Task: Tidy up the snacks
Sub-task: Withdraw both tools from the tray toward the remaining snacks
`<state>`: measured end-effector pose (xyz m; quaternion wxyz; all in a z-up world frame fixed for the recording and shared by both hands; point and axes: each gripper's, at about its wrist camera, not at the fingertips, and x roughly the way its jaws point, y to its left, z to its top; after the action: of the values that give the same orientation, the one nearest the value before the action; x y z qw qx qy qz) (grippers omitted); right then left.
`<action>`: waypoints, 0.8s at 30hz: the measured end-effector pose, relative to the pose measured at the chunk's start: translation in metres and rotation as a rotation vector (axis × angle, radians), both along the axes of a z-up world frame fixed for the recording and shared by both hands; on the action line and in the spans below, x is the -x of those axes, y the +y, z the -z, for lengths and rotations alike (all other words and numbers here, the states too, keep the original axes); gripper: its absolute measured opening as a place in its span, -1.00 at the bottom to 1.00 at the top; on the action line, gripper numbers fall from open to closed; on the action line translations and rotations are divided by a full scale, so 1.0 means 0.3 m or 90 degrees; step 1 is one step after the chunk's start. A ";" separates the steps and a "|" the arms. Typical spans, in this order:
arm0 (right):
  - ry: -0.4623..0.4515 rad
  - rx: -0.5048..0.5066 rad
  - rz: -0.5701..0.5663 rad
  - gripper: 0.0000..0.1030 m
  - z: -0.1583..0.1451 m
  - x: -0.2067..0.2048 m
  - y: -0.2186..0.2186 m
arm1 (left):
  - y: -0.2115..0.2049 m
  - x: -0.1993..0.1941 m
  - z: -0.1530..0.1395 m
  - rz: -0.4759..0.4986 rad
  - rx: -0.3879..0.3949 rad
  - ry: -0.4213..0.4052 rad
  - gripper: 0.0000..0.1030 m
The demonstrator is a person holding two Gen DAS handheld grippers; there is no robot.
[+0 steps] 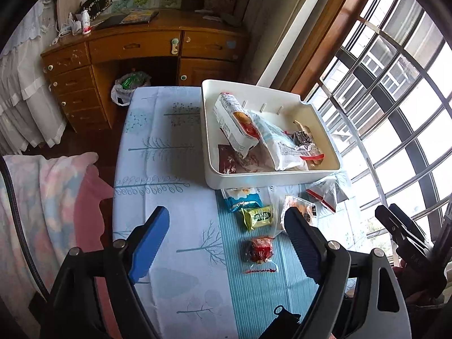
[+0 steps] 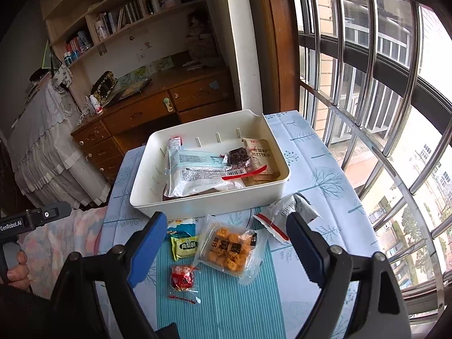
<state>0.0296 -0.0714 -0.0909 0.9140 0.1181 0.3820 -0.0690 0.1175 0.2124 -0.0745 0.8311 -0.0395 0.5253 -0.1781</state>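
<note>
A white bin [image 1: 226, 180] [image 2: 147, 197] on the table holds several snack packets, a large white one [image 2: 197, 175] on top. In front of it lie a blue packet [image 1: 243, 199], a green packet [image 1: 258, 217] [image 2: 185, 247], a red candy [image 1: 261, 250] [image 2: 183, 278], a clear tray of orange snacks [image 2: 228, 247] [image 1: 298, 207] and a red-striped white packet [image 1: 325, 195] [image 2: 282, 214]. My left gripper [image 1: 226, 243] is open and empty above the red candy. My right gripper [image 2: 226, 245] is open and empty above the orange snack tray.
The table carries a blue tree-print cloth [image 1: 158, 152] [image 2: 319, 175]. A barred window [image 1: 395, 84] [image 2: 367, 84] runs along the right. A wooden desk [image 1: 127, 56] stands behind, a pink blanket [image 1: 50, 197] at the left.
</note>
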 end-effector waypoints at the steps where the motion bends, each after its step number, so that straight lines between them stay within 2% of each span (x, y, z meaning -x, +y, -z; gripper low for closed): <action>1: 0.002 0.004 -0.001 0.71 0.005 0.008 -0.004 | -0.003 0.006 0.007 -0.001 0.000 0.006 0.60; 14: 0.050 0.043 -0.038 0.79 0.079 0.066 -0.106 | -0.075 0.085 0.123 -0.043 -0.051 0.077 0.60; 20: 0.074 0.037 -0.063 0.85 0.108 0.048 -0.171 | -0.111 0.081 0.204 -0.081 -0.048 0.143 0.60; 24: 0.088 0.042 -0.084 0.86 0.128 0.027 -0.215 | -0.148 0.078 0.269 -0.115 -0.075 0.188 0.60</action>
<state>0.0215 -0.1359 -0.1292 0.8913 0.0573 0.4489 -0.0290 0.0941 0.1681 -0.1554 0.7587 -0.0638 0.6452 -0.0641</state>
